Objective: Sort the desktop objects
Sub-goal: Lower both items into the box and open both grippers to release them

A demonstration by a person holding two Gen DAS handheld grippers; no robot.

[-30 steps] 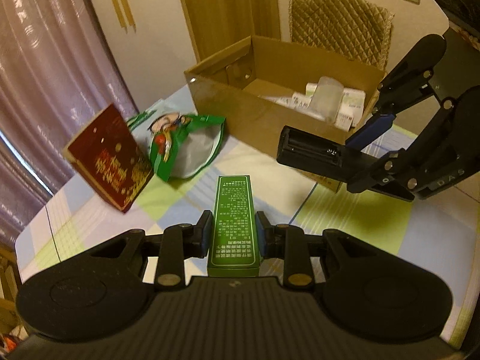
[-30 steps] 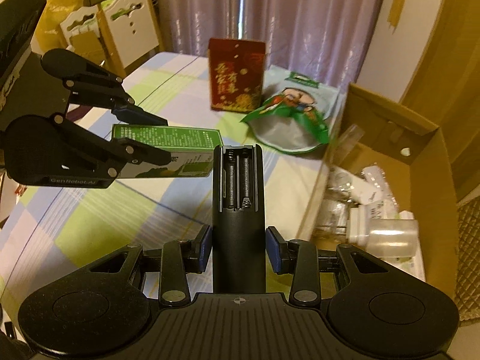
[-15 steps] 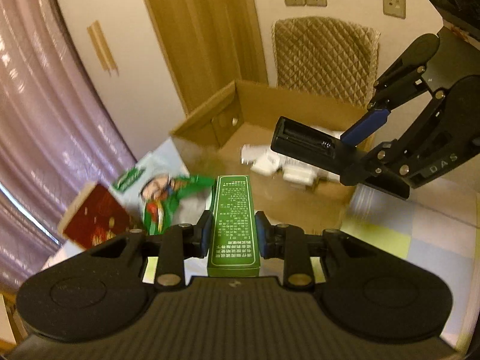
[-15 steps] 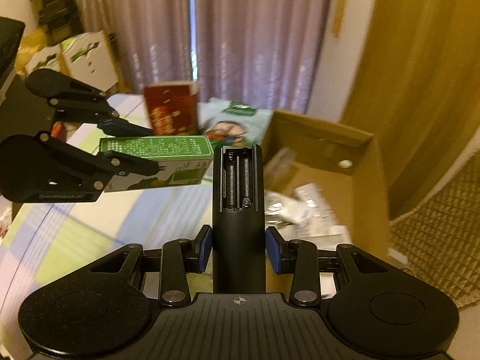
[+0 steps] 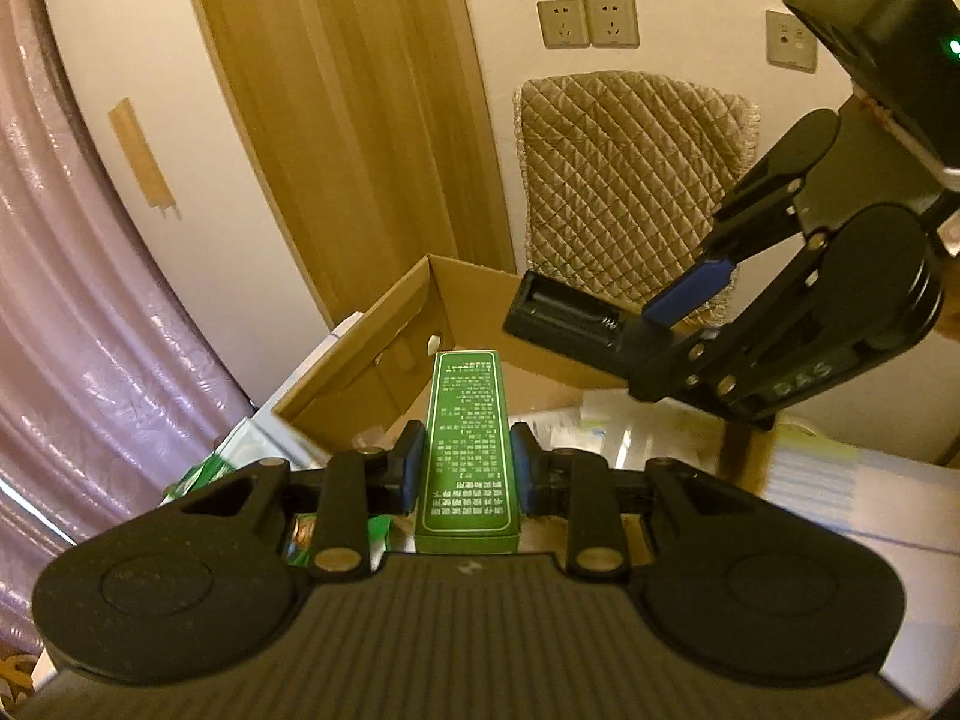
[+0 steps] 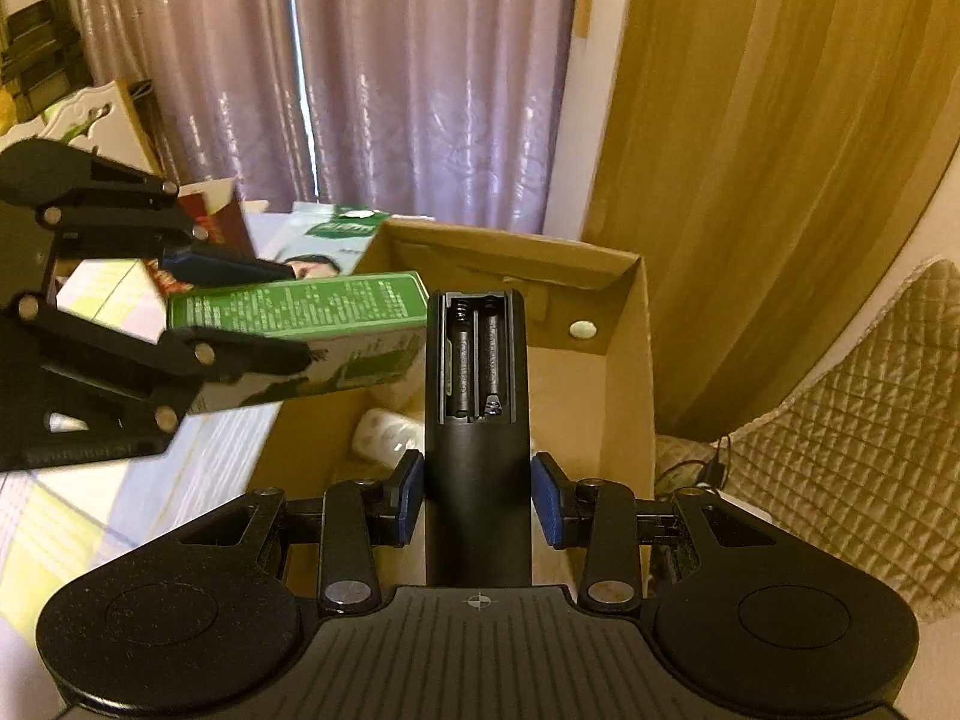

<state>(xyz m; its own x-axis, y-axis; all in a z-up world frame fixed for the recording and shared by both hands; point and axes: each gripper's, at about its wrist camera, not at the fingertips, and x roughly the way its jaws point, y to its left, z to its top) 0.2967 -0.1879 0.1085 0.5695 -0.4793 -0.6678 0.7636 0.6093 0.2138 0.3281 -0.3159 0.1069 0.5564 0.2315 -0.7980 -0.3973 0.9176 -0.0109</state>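
My left gripper [image 5: 467,468] is shut on a long green box [image 5: 468,438] and holds it in the air over the near wall of an open cardboard box [image 5: 384,348]. My right gripper [image 6: 478,498] is shut on a black remote control [image 6: 478,438] with its battery bay open, held above the same cardboard box [image 6: 618,360]. In the right wrist view the green box [image 6: 312,324] and left gripper [image 6: 240,324] hang just left of the remote. In the left wrist view the remote [image 5: 570,318] and right gripper [image 5: 678,324] sit upper right.
Small white packages [image 6: 384,438] lie inside the cardboard box. A red box [image 6: 210,222] and a green-white bag [image 6: 324,240] lie on the checked tablecloth [image 6: 90,510] behind the left gripper. A quilted chair back [image 5: 624,180] stands beyond the box. Curtains hang behind.
Both grippers have risen and moved forward with their loads, from over the table to above the cardboard box. The red box and bag have dropped low in view.
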